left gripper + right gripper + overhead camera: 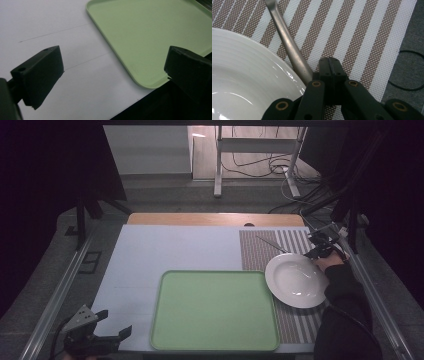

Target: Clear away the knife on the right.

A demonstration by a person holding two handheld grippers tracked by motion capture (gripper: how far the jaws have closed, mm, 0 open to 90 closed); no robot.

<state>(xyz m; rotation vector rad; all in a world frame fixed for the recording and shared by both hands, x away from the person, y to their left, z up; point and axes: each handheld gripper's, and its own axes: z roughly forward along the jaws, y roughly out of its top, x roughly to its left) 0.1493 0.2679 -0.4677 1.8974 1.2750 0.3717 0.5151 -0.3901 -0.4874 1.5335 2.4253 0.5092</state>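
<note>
A: What's the right gripper (331,65) got?

B: Jaws pinched tight on the end of a metal utensil handle (287,42); the far end's too thin to tell fork from spoon. It sticks out ahead of the claw, over the striped placemat (362,32), w/ the white plate (242,75) just beside the jaws. Prob. lifted clear of the rim so as not to scrape it.

A: Left gripper (114,324)?

B: Wide, nothing btwn the jaws, idling by the near corner of the green tray (150,32).

A: Count?

B: 1 utensil, 1 plate, 1 tray, 1 mat, 2 claws.
</note>
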